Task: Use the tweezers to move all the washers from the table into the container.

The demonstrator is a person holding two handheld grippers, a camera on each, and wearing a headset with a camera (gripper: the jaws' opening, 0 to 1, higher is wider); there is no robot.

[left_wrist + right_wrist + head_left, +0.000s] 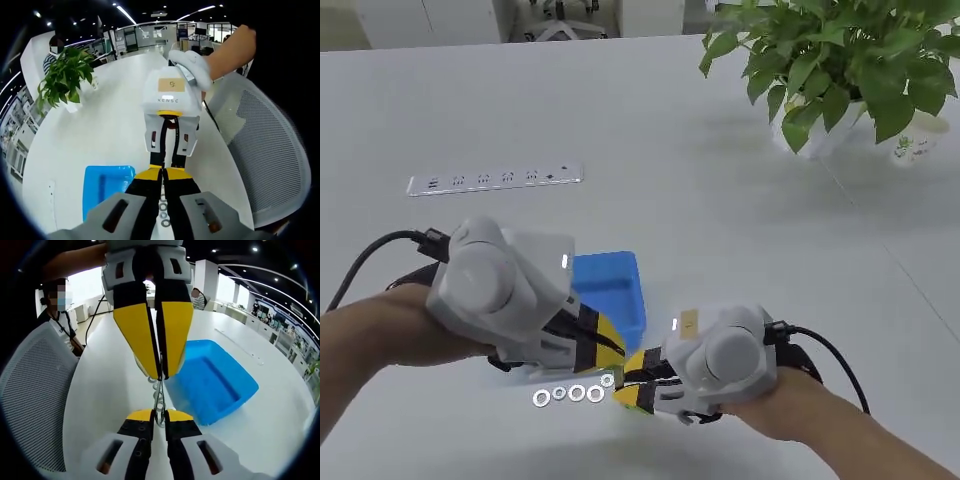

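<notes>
Here, on the white table (720,150), the blue container (615,285) sits just behind both grippers. The left gripper (615,348) and right gripper (635,393) meet tip to tip, each with its jaws pinched nearly together on one end of the slim tweezers (159,397). A row of washers (568,394) lies on the table beneath them, near the container.
</notes>
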